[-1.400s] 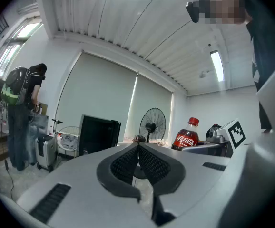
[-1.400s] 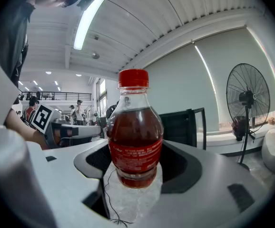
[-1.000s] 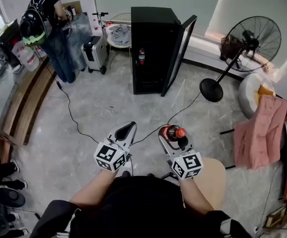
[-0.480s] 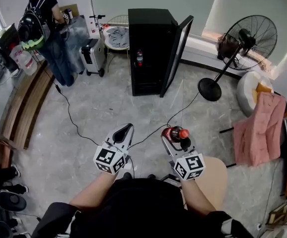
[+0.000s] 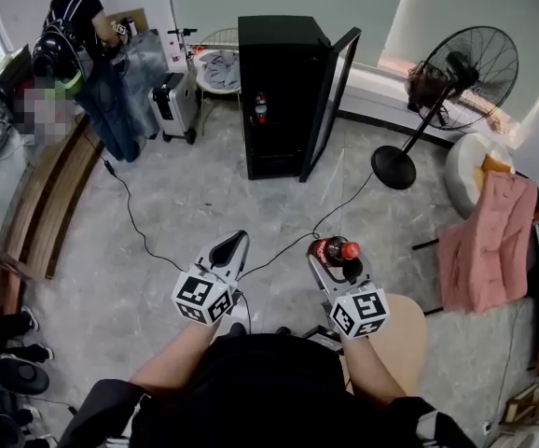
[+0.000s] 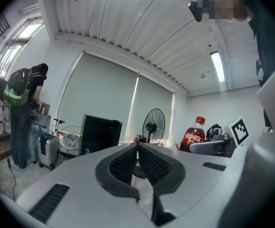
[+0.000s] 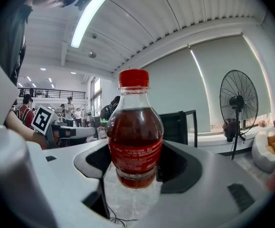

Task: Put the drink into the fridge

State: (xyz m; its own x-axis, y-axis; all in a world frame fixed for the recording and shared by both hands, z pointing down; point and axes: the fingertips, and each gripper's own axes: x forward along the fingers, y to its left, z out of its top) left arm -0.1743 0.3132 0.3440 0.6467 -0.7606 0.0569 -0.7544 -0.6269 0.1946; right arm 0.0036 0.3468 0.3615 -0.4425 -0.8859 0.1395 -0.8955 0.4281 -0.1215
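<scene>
**Cola bottle pinched in the right gripper, fridge door open at 12 o'clock**

In the head view, a person with a backpack (image 5: 76, 49) stands at 10 o'clock, back to the camera, beside a grey suitcase (image 5: 174, 101). A black cable (image 5: 131, 215) runs from there across the grey floor (image 5: 195, 194) toward the grippers. At 12 o'clock stands the black fridge (image 5: 271, 54), its door (image 5: 333, 96) swung open to the right. A small bottle (image 5: 260, 107) with red on it sits on a shelf inside.

Low in the picture, at about 7 o'clock, the left gripper (image 5: 235, 243) points toward the fridge. Its own view shows the two dark ribbed pads (image 6: 124, 164) pressed together with nothing between them.

Just to its right, at about 5 o'clock, the right gripper (image 5: 331, 253) pinches the cola bottle (image 5: 334, 250). In the right gripper view the jaws press on the lower body at the red label. The bottle stands straight between them, red cap on top, with the dark drink reaching nearly to the neck. It is well apart from the fridge, out over the floor at the fridge's 6 o'clock.

Beside the right forearm is a round wooden stool (image 5: 402, 336). At 2 o'clock a black pedestal fan (image 5: 461, 68) stands near the wall. At 3 o'clock lies a pink cloth (image 5: 489, 245).
</scene>
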